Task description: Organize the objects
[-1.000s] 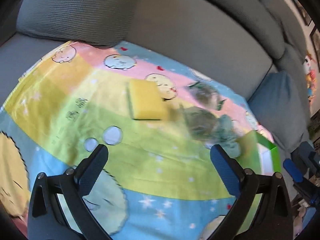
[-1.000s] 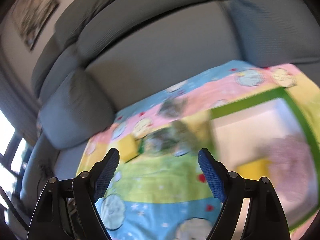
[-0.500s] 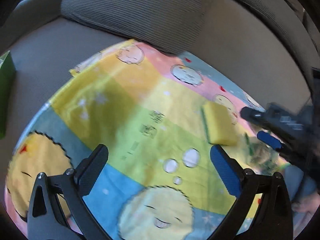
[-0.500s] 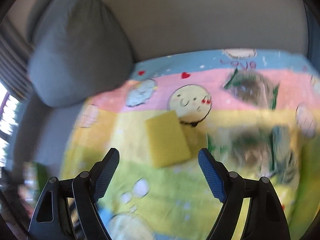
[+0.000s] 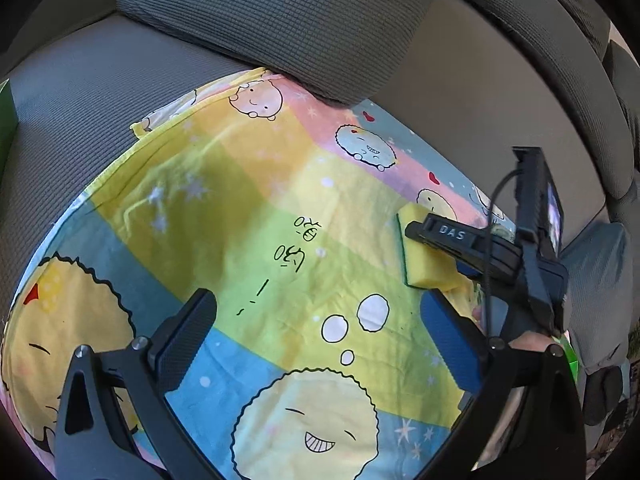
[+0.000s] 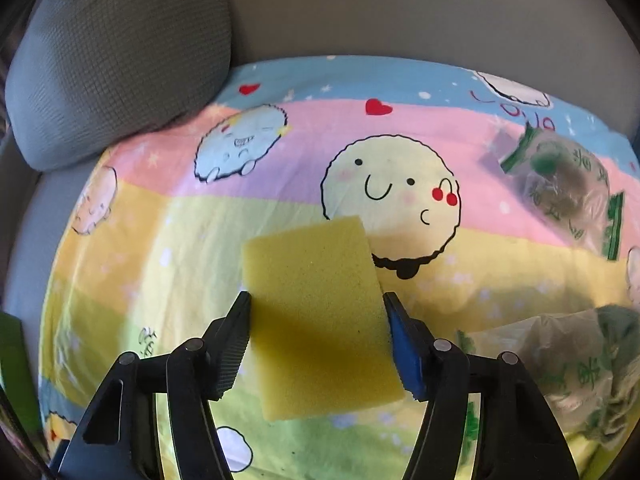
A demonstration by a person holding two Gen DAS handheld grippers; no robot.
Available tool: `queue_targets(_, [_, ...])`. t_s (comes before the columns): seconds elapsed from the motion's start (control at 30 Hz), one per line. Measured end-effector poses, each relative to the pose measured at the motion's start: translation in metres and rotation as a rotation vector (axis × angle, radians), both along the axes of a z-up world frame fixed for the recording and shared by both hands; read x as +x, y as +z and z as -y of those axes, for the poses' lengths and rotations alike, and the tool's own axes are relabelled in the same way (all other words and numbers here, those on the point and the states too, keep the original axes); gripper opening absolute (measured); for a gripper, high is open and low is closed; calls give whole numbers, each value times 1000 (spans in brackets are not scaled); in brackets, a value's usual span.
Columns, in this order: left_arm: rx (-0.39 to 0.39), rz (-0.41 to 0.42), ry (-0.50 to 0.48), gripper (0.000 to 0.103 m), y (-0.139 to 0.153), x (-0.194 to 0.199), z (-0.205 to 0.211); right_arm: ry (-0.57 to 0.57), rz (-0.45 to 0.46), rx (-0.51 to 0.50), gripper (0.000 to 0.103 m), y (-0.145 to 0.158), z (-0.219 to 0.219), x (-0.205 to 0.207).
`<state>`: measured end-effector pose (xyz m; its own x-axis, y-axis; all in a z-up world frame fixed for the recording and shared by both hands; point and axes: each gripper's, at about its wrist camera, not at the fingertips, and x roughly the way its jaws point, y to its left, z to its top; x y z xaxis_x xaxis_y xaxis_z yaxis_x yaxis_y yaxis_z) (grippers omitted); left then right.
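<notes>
A yellow sponge (image 6: 318, 312) with a green underside lies on the cartoon-print cloth (image 6: 280, 168) spread over the grey sofa. My right gripper (image 6: 317, 340) has its two fingers against the sponge's left and right sides, closed on it. In the left wrist view the sponge (image 5: 426, 258) shows at the right with my right gripper (image 5: 460, 246) over it. My left gripper (image 5: 320, 340) is open and empty above the cloth's middle.
A grey cushion (image 5: 288, 20) rests on the cloth's far edge; it also shows in the right wrist view (image 6: 116, 56). Two clear green-printed plastic bags (image 6: 560, 184) (image 6: 568, 364) lie right of the sponge. A green box edge (image 6: 16, 372) stands at the left.
My right gripper has swung left to the sponge and closed its fingers on its sides. My left gripper has shifted left over the cloth and stays open.
</notes>
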<state>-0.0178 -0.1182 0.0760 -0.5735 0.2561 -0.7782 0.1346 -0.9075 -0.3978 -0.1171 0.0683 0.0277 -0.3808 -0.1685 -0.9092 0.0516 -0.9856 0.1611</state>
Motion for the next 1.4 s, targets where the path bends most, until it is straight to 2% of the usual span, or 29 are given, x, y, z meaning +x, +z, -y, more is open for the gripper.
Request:
queue_targets(0.17, [21, -9, -24, 102, 1, -1, -3, -8, -1, -127, 62, 18, -13, 26])
queue_targets(0.33, [52, -14, -44, 101, 2, 1, -7, 13, -47, -222, 62, 57, -35, 89])
queue_targets(0.43, [63, -6, -75, 101, 0, 2, -16, -24, -15, -262, 62, 69, -48, 120])
queue_targets(0.53, [89, 12, -130, 101, -3, 2, -29, 9, -52, -189, 63, 79, -51, 148])
queue_targets(0.6, [106, 16, -168, 101, -4, 3, -39, -27, -64, -124, 63, 70, -59, 163])
queue_targets(0.67, [108, 20, -205, 101, -5, 5, -50, -54, -38, -122, 63, 54, -72, 168])
queue_targets(0.8, [86, 49, -277, 101, -12, 9, -73, -145, 86, -219, 64, 21, -106, 160])
queue_targets(0.9, [88, 70, -323, 101, -18, 11, -89, -189, 50, -217, 67, 28, -121, 161])
queue_targets(1.0, [99, 86, -361, 101, -22, 14, -102, -186, 14, -253, 71, 37, -130, 163])
queue_targets(1.13, [152, 109, -393, 100, -26, 16, -111, -181, 24, -243, 74, 38, -134, 164])
queue_targets(1.23, [174, 122, -395, 100, -29, 16, -113, -202, 31, -289, 74, 37, -142, 168])
queue_targets(1.37, [172, 121, -408, 97, -29, 20, -119, -246, -39, -281, 74, 52, -151, 176])
queue_targets(1.4, [173, 120, -414, 95, -29, 20, -121, -256, -70, -272, 71, 57, -154, 178])
